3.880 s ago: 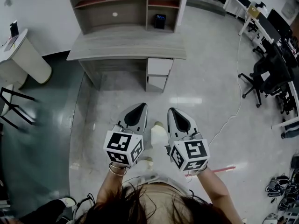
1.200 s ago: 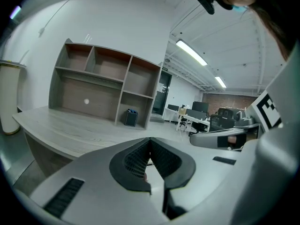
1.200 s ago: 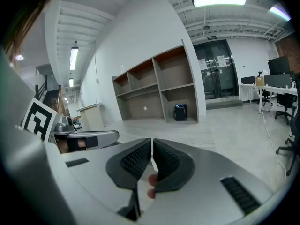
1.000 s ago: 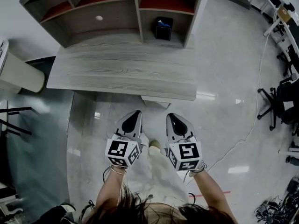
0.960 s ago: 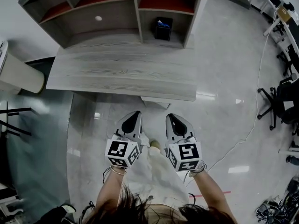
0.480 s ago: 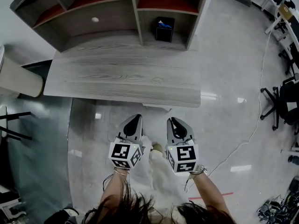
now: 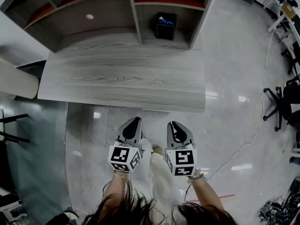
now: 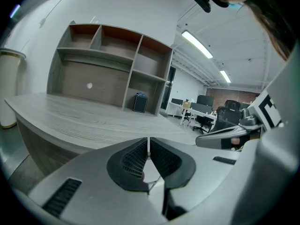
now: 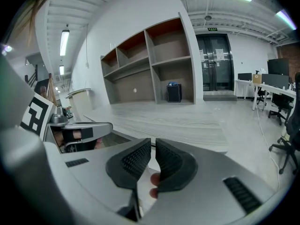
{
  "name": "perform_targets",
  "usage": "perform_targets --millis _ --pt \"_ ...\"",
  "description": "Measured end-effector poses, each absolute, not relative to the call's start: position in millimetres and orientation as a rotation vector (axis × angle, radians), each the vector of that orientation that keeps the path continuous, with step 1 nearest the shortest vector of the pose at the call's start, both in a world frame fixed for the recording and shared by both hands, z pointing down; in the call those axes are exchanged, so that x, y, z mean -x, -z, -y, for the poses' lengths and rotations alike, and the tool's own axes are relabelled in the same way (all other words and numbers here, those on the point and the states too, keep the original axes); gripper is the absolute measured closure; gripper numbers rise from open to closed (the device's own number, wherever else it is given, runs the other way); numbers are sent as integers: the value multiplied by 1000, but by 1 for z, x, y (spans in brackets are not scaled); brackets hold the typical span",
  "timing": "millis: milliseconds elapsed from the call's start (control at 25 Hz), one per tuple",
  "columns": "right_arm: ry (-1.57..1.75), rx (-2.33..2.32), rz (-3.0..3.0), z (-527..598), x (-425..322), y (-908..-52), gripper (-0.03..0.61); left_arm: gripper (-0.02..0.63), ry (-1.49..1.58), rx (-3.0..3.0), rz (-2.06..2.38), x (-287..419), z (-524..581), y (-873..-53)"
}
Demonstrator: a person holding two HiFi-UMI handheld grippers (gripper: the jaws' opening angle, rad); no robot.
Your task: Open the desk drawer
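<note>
Facing desk (image 7: 122, 78): left tool (image 7: 135, 121), right tool (image 7: 173, 124).

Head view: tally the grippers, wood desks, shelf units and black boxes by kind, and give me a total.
grippers: 2, the left gripper and the right gripper
wood desk: 1
shelf unit: 1
black box: 1
total: 5
</note>
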State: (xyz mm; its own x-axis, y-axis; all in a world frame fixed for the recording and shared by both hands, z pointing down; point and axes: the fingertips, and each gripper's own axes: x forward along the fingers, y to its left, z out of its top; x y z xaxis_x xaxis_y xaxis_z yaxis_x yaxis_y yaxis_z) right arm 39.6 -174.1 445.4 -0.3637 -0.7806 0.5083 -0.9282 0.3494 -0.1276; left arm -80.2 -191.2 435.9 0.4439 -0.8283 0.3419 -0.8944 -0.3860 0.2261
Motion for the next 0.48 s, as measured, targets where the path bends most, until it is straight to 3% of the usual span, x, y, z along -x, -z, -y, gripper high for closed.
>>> perform_targets --millis 480 --pt "-605 -1518 2166 178 -57 -498 555 607 -280 -2292 1445 90 193 -481"
